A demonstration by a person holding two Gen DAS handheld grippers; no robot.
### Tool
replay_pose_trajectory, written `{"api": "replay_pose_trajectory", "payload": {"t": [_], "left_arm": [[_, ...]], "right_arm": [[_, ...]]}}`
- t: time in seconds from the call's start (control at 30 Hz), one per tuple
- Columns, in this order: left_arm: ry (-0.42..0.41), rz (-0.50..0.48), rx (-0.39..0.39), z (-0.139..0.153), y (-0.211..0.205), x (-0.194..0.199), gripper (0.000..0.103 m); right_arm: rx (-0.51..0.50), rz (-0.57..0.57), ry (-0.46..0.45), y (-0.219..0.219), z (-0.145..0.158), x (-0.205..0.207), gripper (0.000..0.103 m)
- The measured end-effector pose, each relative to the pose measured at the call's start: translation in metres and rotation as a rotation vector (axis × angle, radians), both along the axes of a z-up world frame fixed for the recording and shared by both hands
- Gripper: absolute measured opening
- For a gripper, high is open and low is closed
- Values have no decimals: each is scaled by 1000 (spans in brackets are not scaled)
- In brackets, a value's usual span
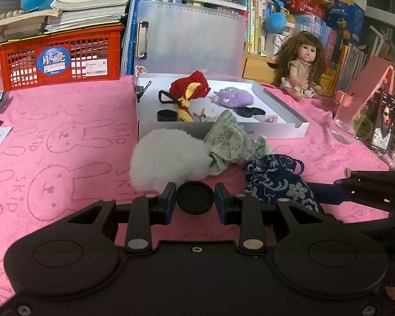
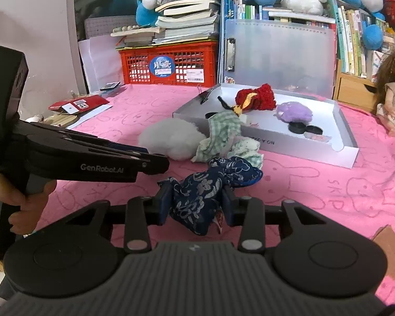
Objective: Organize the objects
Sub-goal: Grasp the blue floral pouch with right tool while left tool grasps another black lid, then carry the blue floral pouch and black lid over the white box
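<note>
Left wrist view: the left gripper (image 1: 195, 197) is clamped on a round black cap (image 1: 195, 197) just above the pink table (image 1: 65, 142); carry it level to the white box (image 1: 276, 129). The cap's underside is hidden.

Right wrist view: the right gripper (image 2: 196, 201) pinches the navy floral pouch (image 2: 205, 187) (bunched cloth); lift slowly. The pouch's contents cannot be made out.

Before you, the open box (image 1: 276, 129) sits on the cloth-covered table (image 1: 65, 137), a knitted toy (image 1: 189, 89) and a plush (image 1: 233, 96) inside it. In front of the box lie a fluffy ball (image 1: 168, 158), a crumpled cloth (image 1: 229, 142) and a patterned pouch (image 1: 273, 176). Behind the box stands a crate (image 1: 60, 58); to its right sits a doll (image 1: 301, 68).
</note>
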State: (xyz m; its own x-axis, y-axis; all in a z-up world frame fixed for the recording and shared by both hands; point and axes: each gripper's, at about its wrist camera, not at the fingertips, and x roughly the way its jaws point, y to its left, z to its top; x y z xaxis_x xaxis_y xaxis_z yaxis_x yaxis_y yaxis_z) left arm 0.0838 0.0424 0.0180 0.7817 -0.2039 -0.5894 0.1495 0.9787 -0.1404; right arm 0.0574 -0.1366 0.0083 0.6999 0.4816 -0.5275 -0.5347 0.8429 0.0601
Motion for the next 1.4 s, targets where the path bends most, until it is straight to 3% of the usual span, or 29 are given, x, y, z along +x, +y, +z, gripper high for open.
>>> {"api": "replay_pose_trajectory", "payload": {"t": [0.37,0.9,1.4], "left_arm": [[-79,-25,8,30,-9,12,30],[-126,-6,-7,51,-15,38,30],[-83,52,-48,46,-12,80,30]], "right_arm": [[2,-88,-28,-14,18,13,43],[28,-224,-56,-39,37,40,43],[40,-292,-27,-50,39,71,43]]}}
